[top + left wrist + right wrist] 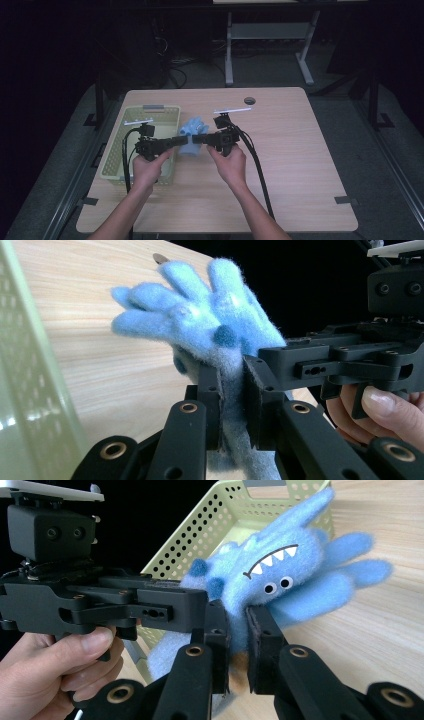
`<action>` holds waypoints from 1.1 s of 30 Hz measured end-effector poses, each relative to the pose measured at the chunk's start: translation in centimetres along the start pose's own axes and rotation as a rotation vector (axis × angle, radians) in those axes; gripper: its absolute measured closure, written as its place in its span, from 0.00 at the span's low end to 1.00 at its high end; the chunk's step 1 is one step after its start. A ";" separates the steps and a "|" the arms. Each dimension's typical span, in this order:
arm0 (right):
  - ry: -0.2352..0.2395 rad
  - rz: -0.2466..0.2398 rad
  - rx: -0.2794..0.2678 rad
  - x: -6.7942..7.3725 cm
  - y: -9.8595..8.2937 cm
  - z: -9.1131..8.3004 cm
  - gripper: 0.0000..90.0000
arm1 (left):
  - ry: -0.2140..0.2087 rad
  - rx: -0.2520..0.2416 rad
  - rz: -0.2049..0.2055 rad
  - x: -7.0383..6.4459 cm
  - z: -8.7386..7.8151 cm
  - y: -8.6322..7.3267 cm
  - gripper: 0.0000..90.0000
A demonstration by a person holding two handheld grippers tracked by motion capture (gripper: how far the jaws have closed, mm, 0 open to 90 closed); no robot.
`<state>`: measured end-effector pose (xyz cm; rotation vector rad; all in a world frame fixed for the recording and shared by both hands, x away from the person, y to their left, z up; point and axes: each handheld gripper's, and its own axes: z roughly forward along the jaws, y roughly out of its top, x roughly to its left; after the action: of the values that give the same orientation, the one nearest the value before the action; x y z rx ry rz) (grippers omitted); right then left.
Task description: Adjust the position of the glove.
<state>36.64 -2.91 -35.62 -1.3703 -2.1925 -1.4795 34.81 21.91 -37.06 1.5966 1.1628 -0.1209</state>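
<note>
**benchlurker:** what's on the table right now, and who's got hold of what?

**me:** Both my grippers are on the same thing, a fuzzy blue monster glove. It's got a stitched zigzag mouth with white teeth, two little googly eyes and darker blue spots. In the high view it sits between my two hands, lifted just over the wooden table, right beside the right-hand wall of the pale green basket.

**benchlurker:** how far closed are you?

**me:** My left gripper has its jaws squeezed nearly together with a fold of the blue fleece pinched between the pads, fingers of the glove fanning up and away above them. My right gripper is the same story: jaws drawn in tight on the lower part of the glove, just under the face. So both are clamped on it, from opposite sides, tips nearly meeting.

**benchlurker:** and the basket?

**me:** Perforated plastic with a grey handle at the far end. My left hand hangs over its right part. I can't really see the bottom of it from here. My right hand is over bare wood, cable trailing back toward me. There's a small dark round grommet near the table's far edge.
</note>
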 end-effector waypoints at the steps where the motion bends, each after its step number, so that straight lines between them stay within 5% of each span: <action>1: 0.001 -0.007 0.000 0.0 0.0 0.2 0.91 | 0.001 -0.002 0.002 0.1 -0.1 0.0 0.87; 33: 0.045 -0.039 0.033 3.3 2.5 4.8 0.91 | 0.043 -0.057 -0.019 2.8 -5.2 1.2 0.87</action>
<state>38.25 3.11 -34.47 -1.2787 -2.2176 -1.4657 34.66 27.80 -35.91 1.5447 1.2050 -0.0659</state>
